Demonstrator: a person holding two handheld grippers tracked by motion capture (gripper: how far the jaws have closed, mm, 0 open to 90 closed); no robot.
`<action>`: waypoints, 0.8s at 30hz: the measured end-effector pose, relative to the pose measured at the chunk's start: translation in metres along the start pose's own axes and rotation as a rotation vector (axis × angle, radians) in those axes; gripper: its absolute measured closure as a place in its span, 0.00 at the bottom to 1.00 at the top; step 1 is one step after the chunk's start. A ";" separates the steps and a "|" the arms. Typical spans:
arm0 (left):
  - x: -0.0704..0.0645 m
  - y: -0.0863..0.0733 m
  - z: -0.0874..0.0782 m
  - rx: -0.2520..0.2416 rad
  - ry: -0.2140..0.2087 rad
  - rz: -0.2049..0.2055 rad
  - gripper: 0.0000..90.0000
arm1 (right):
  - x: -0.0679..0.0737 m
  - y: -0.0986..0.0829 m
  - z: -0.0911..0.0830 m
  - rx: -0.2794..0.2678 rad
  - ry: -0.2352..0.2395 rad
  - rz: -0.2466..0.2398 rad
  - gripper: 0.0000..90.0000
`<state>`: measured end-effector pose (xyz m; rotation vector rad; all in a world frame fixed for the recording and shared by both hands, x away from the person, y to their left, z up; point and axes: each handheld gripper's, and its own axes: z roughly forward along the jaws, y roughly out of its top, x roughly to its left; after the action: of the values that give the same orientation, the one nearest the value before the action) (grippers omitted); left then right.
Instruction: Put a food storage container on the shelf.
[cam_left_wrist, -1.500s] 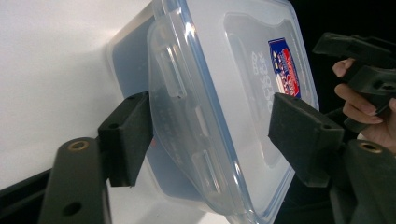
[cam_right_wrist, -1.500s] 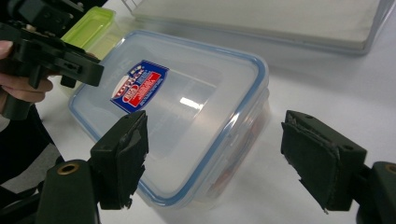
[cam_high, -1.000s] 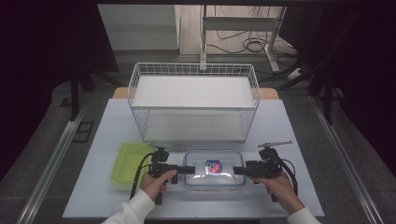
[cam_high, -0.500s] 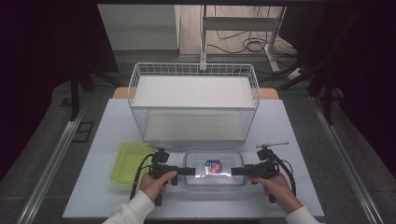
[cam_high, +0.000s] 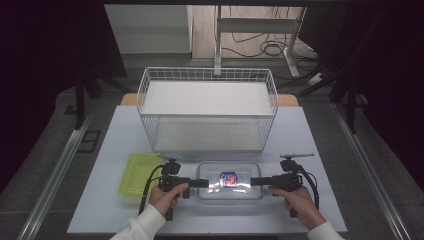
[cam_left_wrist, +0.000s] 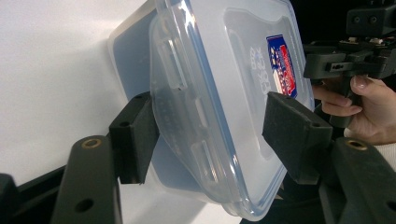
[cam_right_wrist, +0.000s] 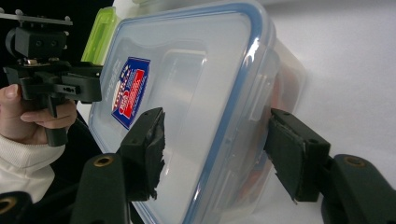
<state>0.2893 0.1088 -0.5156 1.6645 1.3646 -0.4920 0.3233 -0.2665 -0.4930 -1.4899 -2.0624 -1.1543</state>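
A clear lidded plastic container (cam_high: 220, 192) with a red and blue label (cam_high: 228, 179) lies on the white table near its front edge. My left gripper (cam_high: 204, 183) is at its left end and my right gripper (cam_high: 255, 181) at its right end, each held by a hand. In the left gripper view the left gripper (cam_left_wrist: 212, 140) is open, jaws straddling the container's (cam_left_wrist: 219, 70) end latch. The right gripper (cam_right_wrist: 219, 154) is open too, one pad over the lid (cam_right_wrist: 187, 84), the other beside the wall.
A flat green tray (cam_high: 135, 175) lies just left of the container, behind my left hand. A large white wire basket (cam_high: 207, 70) stands across the middle of the table (cam_high: 310, 135), right behind the container.
My right gripper has slid left until its jaws reach the container's right end. The left gripper and the container have stayed put.
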 end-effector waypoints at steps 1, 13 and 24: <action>0.000 0.000 -0.001 0.000 -0.002 0.004 0.42 | 0.001 0.000 -0.001 -0.001 -0.002 -0.001 0.45; -0.004 -0.004 -0.009 -0.003 -0.020 0.035 0.49 | 0.006 -0.005 -0.008 -0.016 0.003 -0.033 0.50; -0.004 -0.006 -0.013 -0.017 -0.037 0.060 0.54 | 0.007 -0.007 -0.012 -0.023 0.016 -0.059 0.53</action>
<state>0.2794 0.1174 -0.5077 1.6693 1.2851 -0.4731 0.3118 -0.2726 -0.4838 -1.4344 -2.1018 -1.2122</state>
